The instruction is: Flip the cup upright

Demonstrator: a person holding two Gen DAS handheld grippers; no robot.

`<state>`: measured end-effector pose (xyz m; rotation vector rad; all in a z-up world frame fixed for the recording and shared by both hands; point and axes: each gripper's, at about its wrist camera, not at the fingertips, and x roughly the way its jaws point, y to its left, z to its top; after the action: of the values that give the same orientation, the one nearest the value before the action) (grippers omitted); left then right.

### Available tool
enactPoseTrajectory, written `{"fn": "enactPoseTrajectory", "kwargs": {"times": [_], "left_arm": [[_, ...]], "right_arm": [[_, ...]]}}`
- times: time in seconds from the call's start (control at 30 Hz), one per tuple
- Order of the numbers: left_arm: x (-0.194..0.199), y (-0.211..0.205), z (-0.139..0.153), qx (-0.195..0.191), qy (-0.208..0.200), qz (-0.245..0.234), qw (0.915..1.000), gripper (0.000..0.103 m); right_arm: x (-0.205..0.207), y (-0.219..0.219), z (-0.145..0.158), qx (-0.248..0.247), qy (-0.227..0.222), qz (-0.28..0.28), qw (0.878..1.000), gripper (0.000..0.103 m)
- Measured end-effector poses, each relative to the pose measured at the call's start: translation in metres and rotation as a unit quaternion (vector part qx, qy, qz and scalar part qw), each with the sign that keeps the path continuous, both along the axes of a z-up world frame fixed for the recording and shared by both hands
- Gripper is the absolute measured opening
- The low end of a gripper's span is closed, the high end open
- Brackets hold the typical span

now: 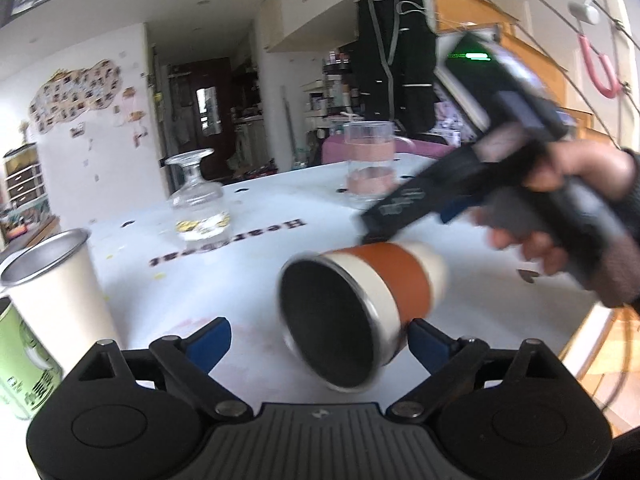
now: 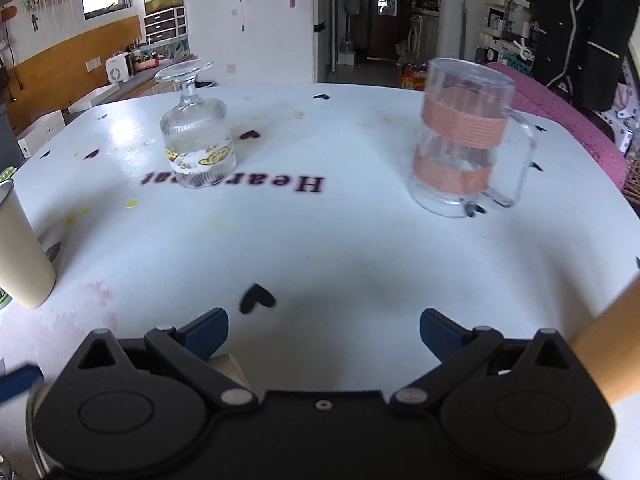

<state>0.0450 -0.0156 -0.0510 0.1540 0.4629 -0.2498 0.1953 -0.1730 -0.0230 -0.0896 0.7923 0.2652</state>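
A white cup with an orange band (image 1: 360, 296) lies tilted on its side, its dark open mouth toward the left wrist camera. It sits between and just beyond my left gripper's blue fingertips (image 1: 320, 340), which are open around it. My right gripper, seen in the left wrist view (image 1: 376, 236), hovers right above the cup's side; I cannot tell if it touches. In its own view the right gripper (image 2: 324, 330) is open, with only a cream sliver of cup (image 2: 230, 366) below its left finger.
On the white table (image 2: 320, 240): an upside-down stemmed glass (image 2: 198, 148), a clear mug with pink bands (image 2: 464, 136), an upright cream tumbler (image 1: 60, 288) at the left edge, and a green can (image 1: 20, 364) beside it.
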Motion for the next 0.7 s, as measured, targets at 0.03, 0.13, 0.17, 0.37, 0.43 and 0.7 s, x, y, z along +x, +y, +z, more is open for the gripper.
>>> {"fn": "enactPoseTrajectory", "kwargs": {"times": [0.03, 0.13, 0.17, 0.37, 0.43, 0.7], "left_arm": [[0.001, 0.004, 0.000, -0.003, 0.001, 0.007, 1.0000, 0.095], [0.005, 0.015, -0.002, -0.015, 0.004, 0.029, 0.9995, 0.095], [0.006, 0.018, -0.002, -0.021, 0.005, 0.034, 0.9992, 0.095], [0.013, 0.027, 0.000, -0.037, 0.006, 0.054, 0.9979, 0.095], [0.015, 0.029, 0.001, -0.042, 0.007, 0.060, 0.9973, 0.095], [0.006, 0.037, 0.009, -0.067, 0.000, 0.068, 0.9955, 0.095]], "right_arm": [[-0.004, -0.004, 0.001, 0.001, -0.003, 0.000, 1.000, 0.103], [-0.018, -0.015, 0.002, 0.004, -0.005, 0.005, 1.000, 0.103], [-0.023, -0.019, 0.001, 0.005, -0.005, 0.007, 1.000, 0.103], [-0.054, -0.031, -0.001, 0.024, -0.005, 0.017, 1.000, 0.103], [-0.061, -0.033, -0.002, 0.029, -0.005, 0.019, 0.999, 0.103], [-0.068, -0.041, 0.002, 0.045, -0.017, 0.015, 0.999, 0.103]]}}
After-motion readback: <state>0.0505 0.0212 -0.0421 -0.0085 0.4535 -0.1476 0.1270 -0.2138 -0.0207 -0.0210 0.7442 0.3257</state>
